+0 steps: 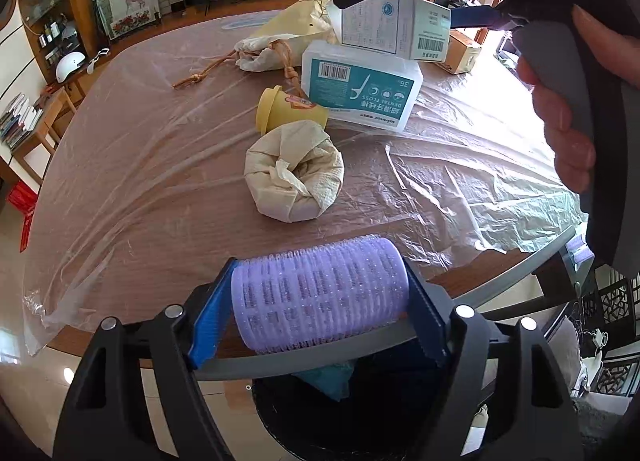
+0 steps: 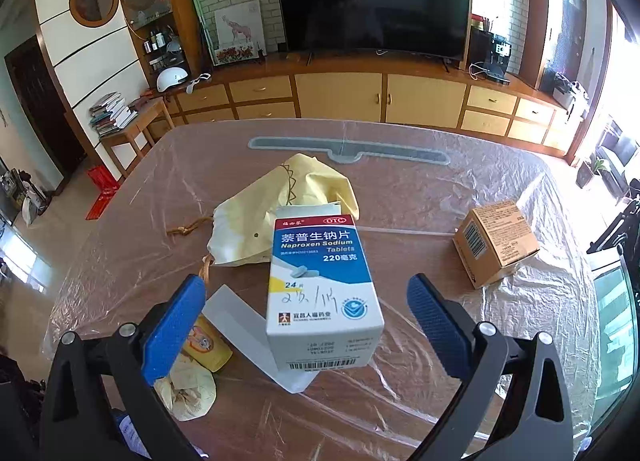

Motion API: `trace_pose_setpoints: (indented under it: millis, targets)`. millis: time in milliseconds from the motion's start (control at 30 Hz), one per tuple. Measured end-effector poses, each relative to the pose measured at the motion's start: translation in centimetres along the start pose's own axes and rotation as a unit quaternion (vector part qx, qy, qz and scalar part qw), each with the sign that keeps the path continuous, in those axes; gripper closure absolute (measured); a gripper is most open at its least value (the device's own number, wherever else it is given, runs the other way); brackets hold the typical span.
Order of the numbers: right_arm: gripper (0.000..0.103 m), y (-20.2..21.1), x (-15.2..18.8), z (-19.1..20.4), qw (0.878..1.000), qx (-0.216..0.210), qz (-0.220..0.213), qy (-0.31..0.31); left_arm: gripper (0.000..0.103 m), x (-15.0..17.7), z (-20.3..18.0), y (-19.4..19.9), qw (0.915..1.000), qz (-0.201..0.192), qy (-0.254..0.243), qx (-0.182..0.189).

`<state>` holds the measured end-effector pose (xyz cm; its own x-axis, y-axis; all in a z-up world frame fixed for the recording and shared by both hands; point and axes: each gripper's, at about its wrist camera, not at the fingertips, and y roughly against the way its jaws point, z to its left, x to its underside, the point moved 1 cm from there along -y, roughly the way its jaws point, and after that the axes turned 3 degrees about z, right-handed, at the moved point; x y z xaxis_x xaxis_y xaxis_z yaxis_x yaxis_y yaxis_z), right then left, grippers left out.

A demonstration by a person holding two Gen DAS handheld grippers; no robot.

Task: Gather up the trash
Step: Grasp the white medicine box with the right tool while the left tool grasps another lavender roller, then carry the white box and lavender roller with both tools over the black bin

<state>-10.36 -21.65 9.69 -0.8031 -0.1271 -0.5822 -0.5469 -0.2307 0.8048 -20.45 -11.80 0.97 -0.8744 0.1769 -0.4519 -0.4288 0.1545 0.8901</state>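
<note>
My left gripper (image 1: 320, 297) is shut on a purple hair roller (image 1: 320, 297), held at the table's near edge above a black trash bin (image 1: 360, 413). A crumpled tissue ball (image 1: 294, 173) lies on the plastic-covered table (image 1: 120, 141), with a yellow cup (image 1: 286, 109) and a dental floss box (image 1: 360, 89) behind it. My right gripper (image 2: 304, 321) is open, its blue fingers either side of a white and blue medicine box (image 2: 320, 293) that rests on the floss box (image 2: 248, 325). The medicine box also shows in the left wrist view (image 1: 394, 27).
A yellow drawstring bag (image 2: 280, 213) lies behind the medicine box. A brown carton (image 2: 496, 241) stands at the right. A TV (image 2: 372, 5) and wooden cabinets (image 2: 340, 97) line the far wall. A side table with books (image 2: 116, 117) is at the left.
</note>
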Motion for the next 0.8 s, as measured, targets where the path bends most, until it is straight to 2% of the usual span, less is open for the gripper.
trace_pose_setpoints:
  millis: [500, 567, 700, 800]
  targets:
    - [0.025, -1.4, 0.1, 0.0, 1.000, -0.007, 0.021, -0.022, 0.025, -0.5, 0.3, 0.0, 0.9998, 0.003, -0.001, 0.017]
    - [0.031, -1.5, 0.1, 0.0, 0.999, -0.010, 0.023, -0.024, 0.025, -0.6, 0.3, 0.0, 0.9998, 0.002, -0.003, 0.020]
    - [0.057, -1.8, 0.2, -0.4, 0.999, -0.020, 0.033, -0.036, 0.026, -0.7, 0.0, 0.0, 0.9997, 0.000, -0.009, 0.022]
    - [0.058, -1.7, 0.4, -0.5, 0.999, -0.015, 0.029, -0.039, 0.026, -0.8, -0.2, 0.1, 0.9996, -0.001, -0.013, 0.026]
